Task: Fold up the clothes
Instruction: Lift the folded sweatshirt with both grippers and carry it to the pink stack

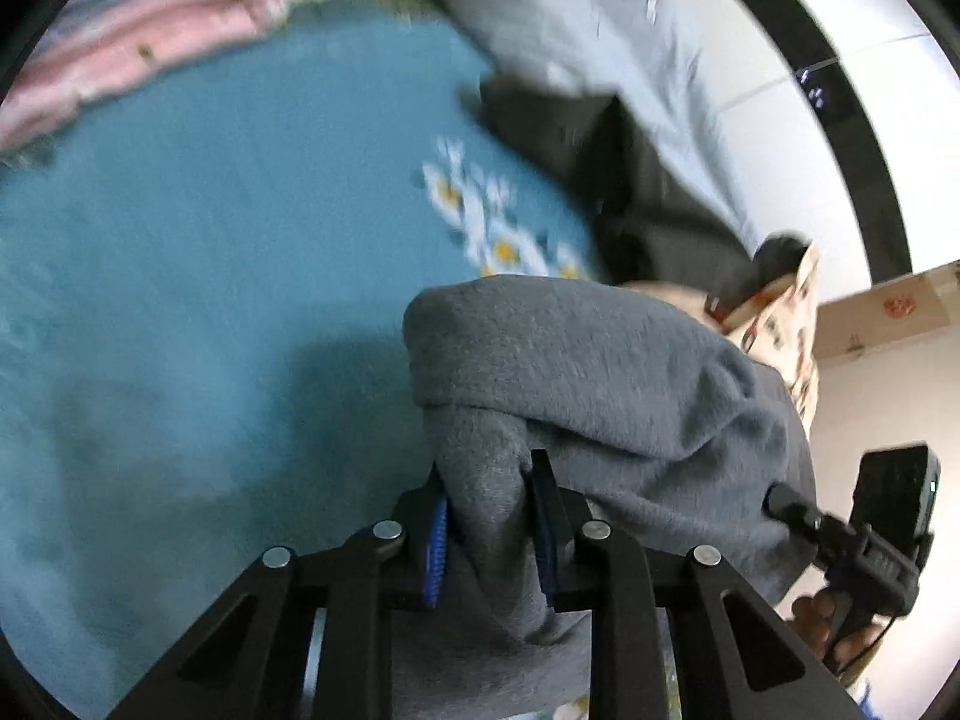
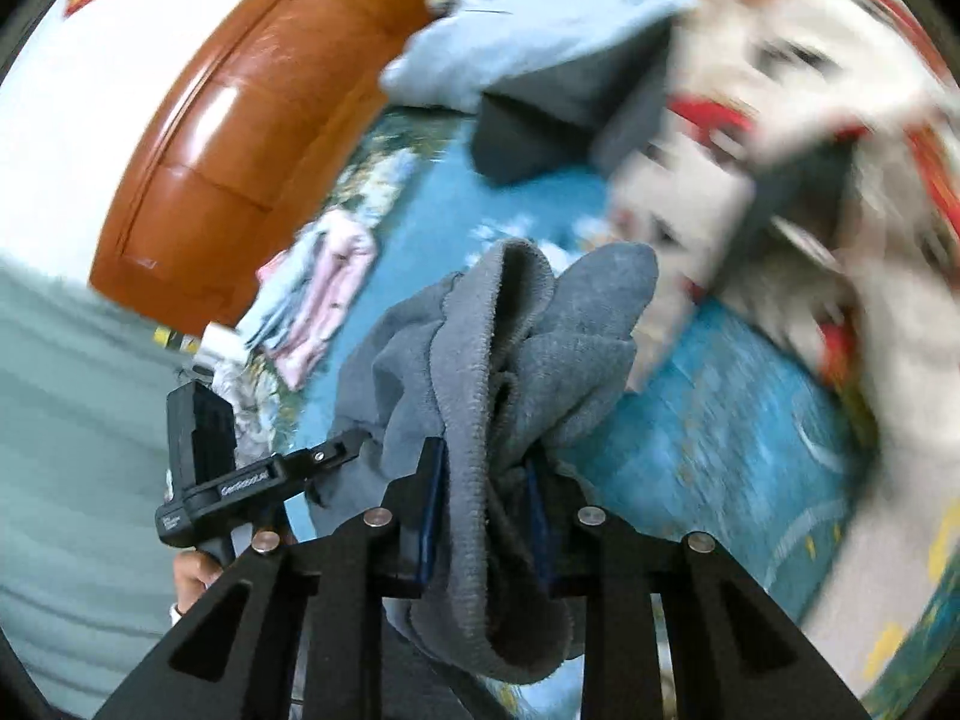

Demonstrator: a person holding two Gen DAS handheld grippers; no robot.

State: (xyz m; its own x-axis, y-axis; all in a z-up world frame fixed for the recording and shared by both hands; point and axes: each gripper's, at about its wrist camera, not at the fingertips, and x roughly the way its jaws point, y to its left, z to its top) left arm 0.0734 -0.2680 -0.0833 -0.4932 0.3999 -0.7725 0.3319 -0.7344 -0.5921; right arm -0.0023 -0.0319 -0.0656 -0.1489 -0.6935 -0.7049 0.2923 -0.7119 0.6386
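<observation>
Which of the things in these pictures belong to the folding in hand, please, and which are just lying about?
In hand:
- grey fleece garment
- left tongs, shut on it
- right tongs, shut on it

Lying about:
- pink clothes
- dark grey garment
- pale blue garment
- brown headboard
- teal bedspread

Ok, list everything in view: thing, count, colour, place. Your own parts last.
grey fleece garment: one, grey, held up over the bed between both grippers
bedspread: one, teal with a white flower pattern, under everything
pink garment: one, pink, folded, far side of the bed
light blue garment: one, pale blue, heaped at the far end of the bed
dark grey garment: one, dark grey, under the light blue one
patterned fabric: one, white and red, blurred, right side
headboard: one, brown leather, left in the right wrist view
left gripper: black, blue-padded fingers shut on the grey fleece
right gripper: black, shut on the same fleece
</observation>
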